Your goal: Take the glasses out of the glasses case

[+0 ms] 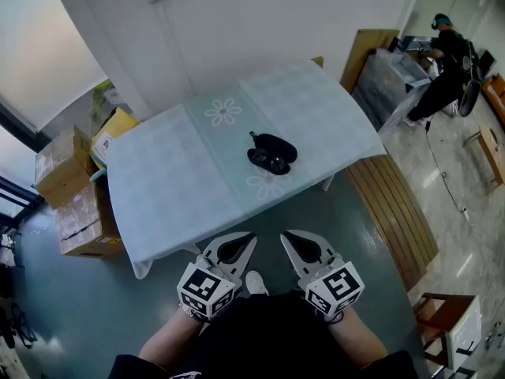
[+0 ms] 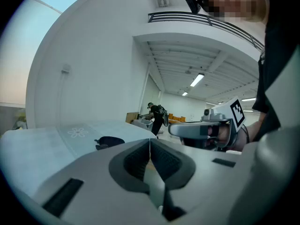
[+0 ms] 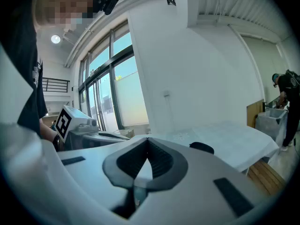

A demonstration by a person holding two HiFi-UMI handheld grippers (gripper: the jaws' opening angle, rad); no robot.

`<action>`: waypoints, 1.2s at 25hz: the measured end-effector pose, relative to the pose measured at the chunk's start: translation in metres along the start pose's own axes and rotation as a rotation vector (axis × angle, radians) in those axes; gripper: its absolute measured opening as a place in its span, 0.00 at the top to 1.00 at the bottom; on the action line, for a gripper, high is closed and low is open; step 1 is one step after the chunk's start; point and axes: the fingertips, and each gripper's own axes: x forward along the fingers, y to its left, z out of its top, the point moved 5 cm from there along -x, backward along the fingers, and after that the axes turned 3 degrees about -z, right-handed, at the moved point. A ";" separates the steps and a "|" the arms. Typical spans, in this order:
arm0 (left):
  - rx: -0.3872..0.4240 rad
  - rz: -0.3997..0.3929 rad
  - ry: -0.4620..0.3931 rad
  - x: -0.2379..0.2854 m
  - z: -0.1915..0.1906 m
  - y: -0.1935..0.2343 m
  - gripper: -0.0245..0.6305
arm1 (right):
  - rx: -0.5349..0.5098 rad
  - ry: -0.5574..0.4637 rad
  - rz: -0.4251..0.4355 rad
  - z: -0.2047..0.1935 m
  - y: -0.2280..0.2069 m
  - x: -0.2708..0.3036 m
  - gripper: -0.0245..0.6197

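A black glasses case (image 1: 272, 155) lies open on the pale checked tablecloth (image 1: 173, 180), with dark glasses inside its lower half. It shows small and dark in the left gripper view (image 2: 109, 142) and in the right gripper view (image 3: 202, 147). Both grippers hang in front of the table's near edge, well short of the case. My left gripper (image 1: 246, 238) is shut and holds nothing, tips meeting (image 2: 149, 140). My right gripper (image 1: 289, 236) is likewise shut and holds nothing, its tips closed together (image 3: 147, 140).
Cardboard boxes (image 1: 75, 196) are stacked left of the table. A slatted wooden bench (image 1: 398, 212) runs along its right side. A person (image 1: 446, 61) works at a covered cart (image 1: 390, 81) at the far right. A small wooden stool (image 1: 446, 318) stands at lower right.
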 end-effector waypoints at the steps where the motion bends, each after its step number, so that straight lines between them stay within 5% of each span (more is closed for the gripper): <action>1: -0.001 0.000 -0.001 0.000 0.000 0.000 0.92 | -0.003 0.000 0.000 0.001 0.000 0.001 0.93; 11: 0.007 0.010 0.008 -0.003 -0.004 0.008 0.92 | -0.074 -0.014 0.028 0.005 0.009 0.010 0.93; 30: 0.225 0.025 0.049 -0.002 -0.008 0.016 0.92 | -0.209 0.022 -0.027 0.015 -0.008 0.032 0.93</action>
